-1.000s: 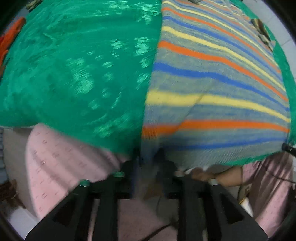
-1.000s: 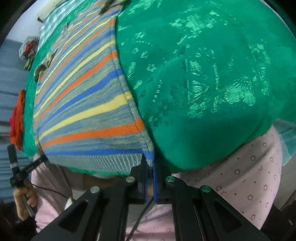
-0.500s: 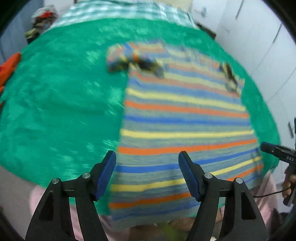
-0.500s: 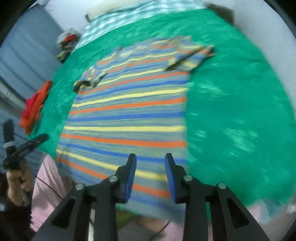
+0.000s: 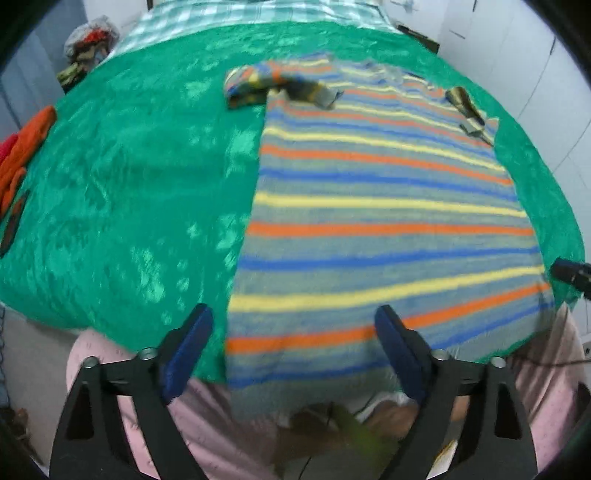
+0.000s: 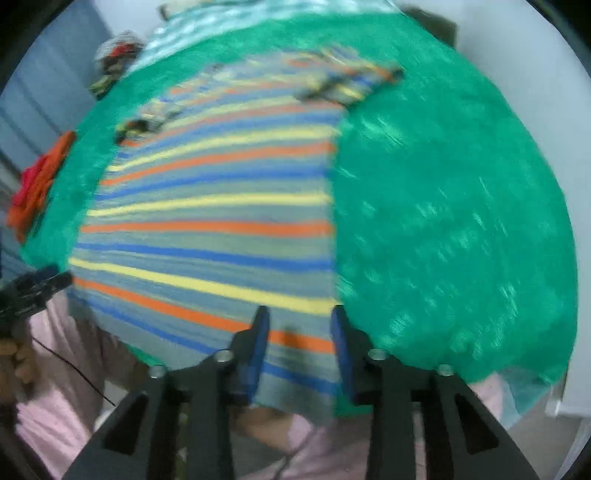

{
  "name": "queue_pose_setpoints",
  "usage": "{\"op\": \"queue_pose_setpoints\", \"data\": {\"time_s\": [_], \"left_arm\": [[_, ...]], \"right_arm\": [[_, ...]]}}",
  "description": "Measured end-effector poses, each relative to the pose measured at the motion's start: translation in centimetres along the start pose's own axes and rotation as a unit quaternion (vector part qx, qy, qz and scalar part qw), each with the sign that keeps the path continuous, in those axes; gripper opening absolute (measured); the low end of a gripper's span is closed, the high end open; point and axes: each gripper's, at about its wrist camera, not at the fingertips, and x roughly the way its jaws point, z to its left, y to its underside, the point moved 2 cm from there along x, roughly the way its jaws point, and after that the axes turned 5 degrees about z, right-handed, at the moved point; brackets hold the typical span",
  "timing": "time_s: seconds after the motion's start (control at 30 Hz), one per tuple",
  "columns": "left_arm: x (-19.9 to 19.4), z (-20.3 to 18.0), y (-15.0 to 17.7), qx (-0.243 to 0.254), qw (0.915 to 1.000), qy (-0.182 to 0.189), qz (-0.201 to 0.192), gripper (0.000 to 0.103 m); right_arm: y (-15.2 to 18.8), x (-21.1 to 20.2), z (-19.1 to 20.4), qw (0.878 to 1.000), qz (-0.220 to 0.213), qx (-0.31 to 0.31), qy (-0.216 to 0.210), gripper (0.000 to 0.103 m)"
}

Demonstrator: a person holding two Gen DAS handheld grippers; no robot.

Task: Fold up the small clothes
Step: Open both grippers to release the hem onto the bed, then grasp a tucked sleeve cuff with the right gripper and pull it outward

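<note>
Shiny green patterned bedspread (image 5: pixel 122 192) over a bed, filling most of both views. Beyond its far edge, a green-and-white checked sheet (image 5: pixel 236 11). Off the bedspread's far left corner, a heap of mixed clothes (image 5: pixel 88 40) against a grey-blue wall (image 5: pixel 37 70). On the bedspread's left edge, a pile of orange and red cloth (image 5: pixel 26 147). Right of the bedspread, white panelled cupboard doors (image 5: pixel 517 62). Soft, even indoor light.

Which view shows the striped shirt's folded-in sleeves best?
The left wrist view: the striped shirt is fairly sharp there, with one sleeve bunched at its far left corner and the other at the far right. The right wrist view shows both, but motion-smeared.
</note>
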Motion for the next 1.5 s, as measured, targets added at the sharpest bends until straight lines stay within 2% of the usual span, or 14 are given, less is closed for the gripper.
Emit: {"op": "queue_pose_setpoints", "data": {"time_s": [0.17, 0.37, 0.5, 0.6, 0.77, 0.83, 0.87, 0.9, 1.03, 1.13, 1.23, 1.33, 1.4, 1.5], "left_arm": [[4.4, -1.1, 0.3, 0.036, 0.9956, -0.038, 0.078, 0.090], [-2.4, 2.0, 1.1, -0.044, 0.9983, 0.024, -0.029, 0.093], [-3.2, 4.1, 0.1, -0.099, 0.9922, 0.018, -0.074, 0.093], [-1.9, 5.5, -0.1, -0.121, 0.9906, -0.002, -0.064, 0.093], [-1.1, 7.6, 0.7, -0.183, 0.9824, 0.005, -0.036, 0.093], [-1.5, 8.0, 1.0, -0.192, 0.9809, 0.000, -0.034, 0.093], [-1.8, 8.2, 1.2, -0.195, 0.9802, -0.006, -0.035, 0.093], [-2.0, 8.3, 1.5, -0.197, 0.9796, -0.009, -0.036, 0.093], [-2.7, 8.8, 2.4, -0.207, 0.9774, -0.013, -0.039, 0.093], [-2.8, 8.8, 2.4, -0.205, 0.9778, -0.018, -0.038, 0.093], [-2.5, 8.4, 2.2, -0.200, 0.9790, -0.020, -0.032, 0.093], [-2.6, 7.5, 1.9, -0.188, 0.9814, -0.022, -0.032, 0.093], [-2.8, 6.9, 1.9, -0.178, 0.9831, -0.030, -0.034, 0.093], [-2.8, 6.2, 1.8, -0.161, 0.9855, -0.041, -0.033, 0.093]], "right_arm": [[0.7, 4.9, 1.2, 0.997, 0.072, -0.019, -0.004, 0.042], [0.0, -0.4, -0.5, 1.000, 0.024, -0.006, -0.012, 0.044], [-6.4, -3.6, -1.7, 0.998, -0.052, -0.024, 0.010, 0.073], [-12.4, -2.6, -2.1, 0.996, -0.079, -0.041, 0.021, 0.073], [-22.1, 3.8, -3.1, 0.997, -0.065, 0.029, 0.002, 0.072], [-24.0, 7.2, -3.7, 0.998, -0.044, 0.045, 0.021, 0.059], [-24.6, 9.0, -4.0, 0.998, -0.021, 0.052, 0.026, 0.016], [-24.9, 10.0, -4.6, 0.998, 0.001, 0.056, 0.026, 0.003], [-25.9, 5.2, -9.2, 0.996, -0.041, 0.078, 0.011, 0.003], [-26.2, -0.3, -16.9, 0.990, -0.056, 0.116, 0.055, 0.003], [-25.9, -2.4, -23.9, 0.978, -0.059, 0.173, 0.099, 0.007], [-24.1, -2.2, -29.5, 0.963, -0.053, 0.247, 0.095, 0.030], [-22.4, -2.1, -31.4, 0.954, -0.065, 0.280, 0.081, 0.047], [-19.3, -3.0, -31.3, 0.946, -0.105, 0.306, 0.014, 0.047]]}}
